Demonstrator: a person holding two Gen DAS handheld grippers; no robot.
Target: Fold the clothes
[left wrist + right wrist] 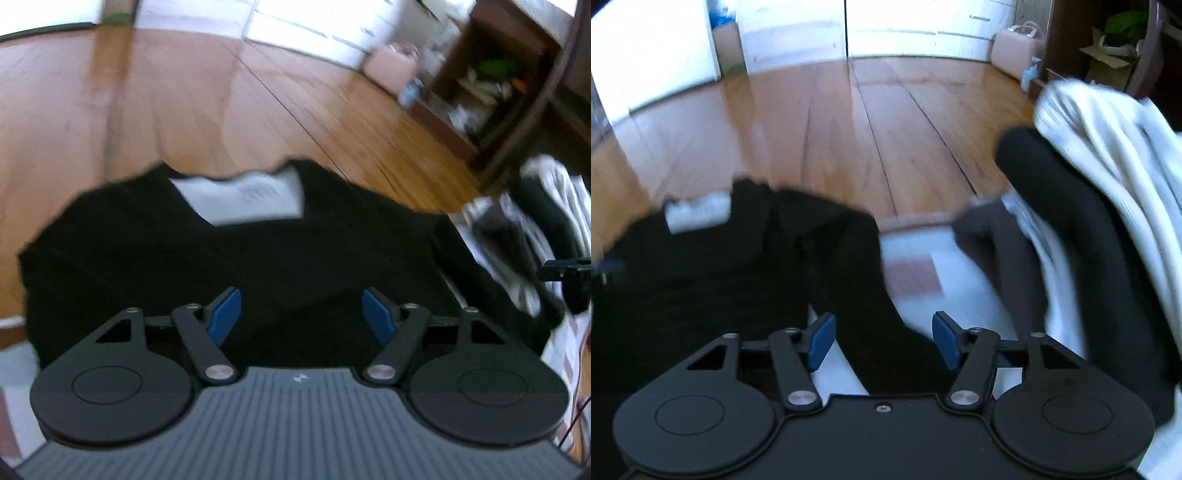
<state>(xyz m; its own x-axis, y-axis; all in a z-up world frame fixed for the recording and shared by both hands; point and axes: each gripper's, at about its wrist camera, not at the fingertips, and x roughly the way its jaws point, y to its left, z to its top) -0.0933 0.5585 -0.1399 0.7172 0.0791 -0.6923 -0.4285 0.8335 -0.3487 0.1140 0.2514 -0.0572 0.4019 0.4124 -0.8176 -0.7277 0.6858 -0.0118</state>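
Observation:
A black garment (229, 258) with a white inner label (243, 199) at its far edge lies spread out in front of me. My left gripper (302, 317) is open above its near part, blue pads apart, holding nothing. In the right wrist view the same black garment (731, 266) lies to the left, with a strip of it running toward the camera between the fingers. My right gripper (883, 341) is open over that strip. Both views are blurred by motion.
A pile of white and dark clothes (1089, 206) lies to the right, also in the left wrist view (535, 229). The garment rests on a light patterned cloth (916, 277). Beyond are a wooden floor (868, 129), white cabinets (905, 26) and a dark shelf (491, 85).

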